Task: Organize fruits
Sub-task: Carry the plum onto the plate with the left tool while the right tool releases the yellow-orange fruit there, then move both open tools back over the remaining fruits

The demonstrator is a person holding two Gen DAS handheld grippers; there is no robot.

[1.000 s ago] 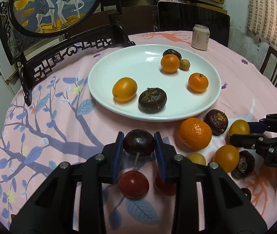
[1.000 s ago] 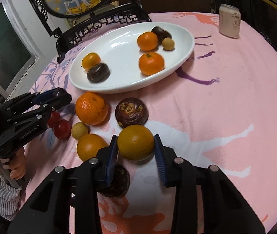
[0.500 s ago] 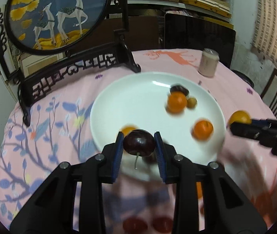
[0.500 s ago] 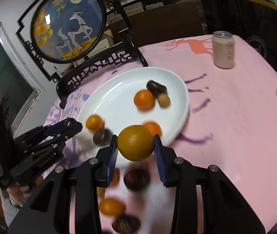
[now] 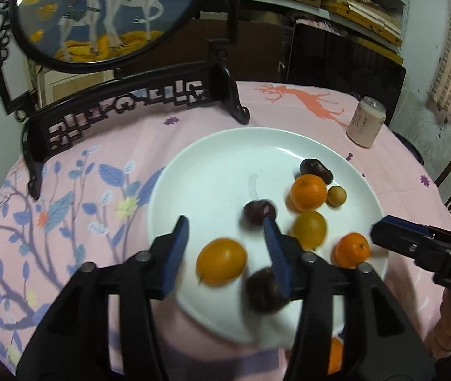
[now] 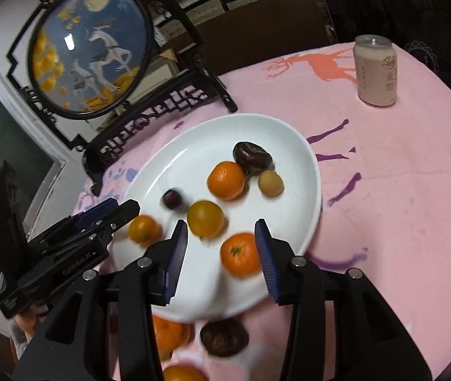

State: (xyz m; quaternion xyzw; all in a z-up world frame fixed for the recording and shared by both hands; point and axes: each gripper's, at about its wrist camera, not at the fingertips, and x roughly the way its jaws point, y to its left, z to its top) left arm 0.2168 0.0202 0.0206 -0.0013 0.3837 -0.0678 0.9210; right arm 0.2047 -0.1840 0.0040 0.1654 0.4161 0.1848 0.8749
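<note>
Releasing both fruits over the white plate [image 5: 212, 146] is the step in hand, and I want a clean drop. My left gripper [image 5: 225, 247] has just been opening; its jaws stand wide and hold nothing, and the dark cherry [image 5: 258, 211] lies blurred on the plate just beyond the right-hand jaw. My right gripper [image 6: 220, 249] has also just been opening; its jaws stand narrowly apart and hold nothing, and the yellow-orange fruit [image 6: 205, 219] sits on the plate just past them, beside the small tangerine [image 6: 240, 254]. I judge both fruits may yet roll, so I pull straight back and up, clear of the rim, then return for the fruits off the plate's near edge, such as the dark round fruit [image 6: 223, 336]
</note>
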